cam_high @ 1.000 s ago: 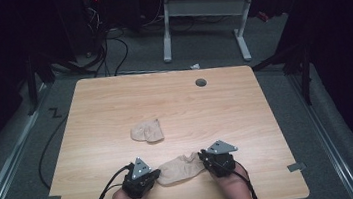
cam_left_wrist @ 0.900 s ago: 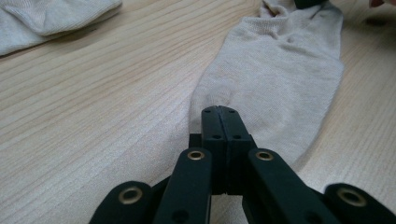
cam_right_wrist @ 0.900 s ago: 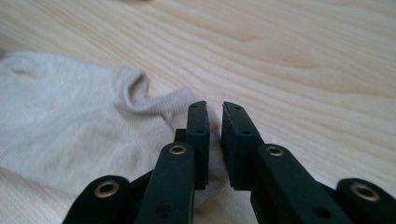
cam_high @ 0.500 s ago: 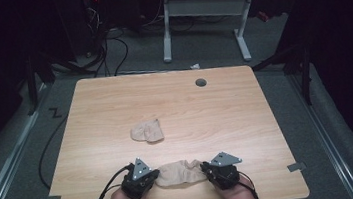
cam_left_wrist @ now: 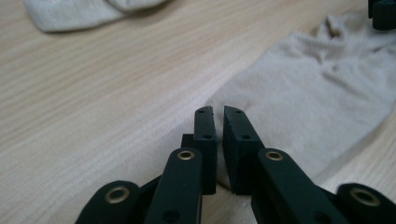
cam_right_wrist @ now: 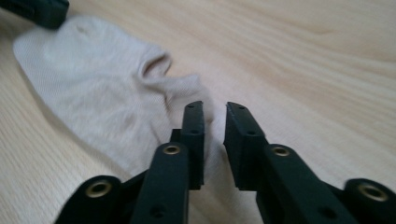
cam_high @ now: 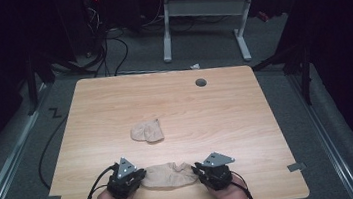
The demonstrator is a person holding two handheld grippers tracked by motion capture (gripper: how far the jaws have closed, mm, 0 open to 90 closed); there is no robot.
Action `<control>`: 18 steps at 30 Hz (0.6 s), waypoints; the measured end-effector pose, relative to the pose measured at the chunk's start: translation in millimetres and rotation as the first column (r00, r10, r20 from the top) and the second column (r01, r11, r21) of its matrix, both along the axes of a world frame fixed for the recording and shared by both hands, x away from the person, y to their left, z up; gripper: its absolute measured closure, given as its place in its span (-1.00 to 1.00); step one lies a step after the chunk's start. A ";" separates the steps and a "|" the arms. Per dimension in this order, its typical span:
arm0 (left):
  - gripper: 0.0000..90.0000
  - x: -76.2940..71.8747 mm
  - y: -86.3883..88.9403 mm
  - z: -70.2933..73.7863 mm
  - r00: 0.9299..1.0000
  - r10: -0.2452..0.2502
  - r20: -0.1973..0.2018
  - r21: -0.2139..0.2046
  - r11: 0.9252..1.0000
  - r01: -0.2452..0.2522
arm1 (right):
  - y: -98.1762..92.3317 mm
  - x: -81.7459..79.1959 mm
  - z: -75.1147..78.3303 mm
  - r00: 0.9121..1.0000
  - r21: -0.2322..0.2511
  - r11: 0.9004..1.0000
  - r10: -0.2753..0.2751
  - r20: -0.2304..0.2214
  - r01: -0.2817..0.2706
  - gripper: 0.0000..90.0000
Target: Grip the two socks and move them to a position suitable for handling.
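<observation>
Two beige cotton socks lie on your wooden worktop [cam_high: 246, 106]: the near sock [cam_high: 169, 175] spread flat between your left gripper [cam_high: 135, 177] and right gripper [cam_high: 200, 171], both just opening a crack, holding nothing; the bunched far sock [cam_high: 146, 131] remains untouched

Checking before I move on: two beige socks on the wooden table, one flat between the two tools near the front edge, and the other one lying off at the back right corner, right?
Not quite. The second sock lies near the middle of the table, a little left of centre, not at the back right corner; the high view shows it. The rest holds: the other sock lies flat between the left tool and right tool near the front edge.
</observation>
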State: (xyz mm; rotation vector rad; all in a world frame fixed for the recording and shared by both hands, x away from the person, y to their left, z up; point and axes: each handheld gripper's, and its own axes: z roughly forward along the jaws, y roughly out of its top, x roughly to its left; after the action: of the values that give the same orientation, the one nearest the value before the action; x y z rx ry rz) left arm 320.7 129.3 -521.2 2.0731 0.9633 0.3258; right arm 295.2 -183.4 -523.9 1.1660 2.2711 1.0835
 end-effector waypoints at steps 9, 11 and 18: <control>0.74 47.3 -10.3 16.8 0.999 0.048 0.027 0.004 0.999 -0.048 | -15.0 -1.5 4.0 0.998 0.060 0.997 -0.052 0.031 0.050 0.65; 0.73 59.1 -15.1 18.1 0.997 0.056 0.060 0.034 0.998 -0.058 | -15.6 -3.8 3.6 0.998 0.065 0.997 -0.051 0.029 0.049 0.65; 0.93 118.2 -16.4 11.3 0.981 0.176 0.085 0.131 0.974 -0.186 | -16.4 -4.3 1.6 0.999 0.067 0.997 -0.039 0.032 0.037 0.64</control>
State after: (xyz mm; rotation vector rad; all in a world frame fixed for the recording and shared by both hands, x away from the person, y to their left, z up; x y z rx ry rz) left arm 439.0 112.9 -509.9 2.0847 1.1155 0.5746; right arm 290.9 -199.8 -522.2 1.2026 2.1940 1.1627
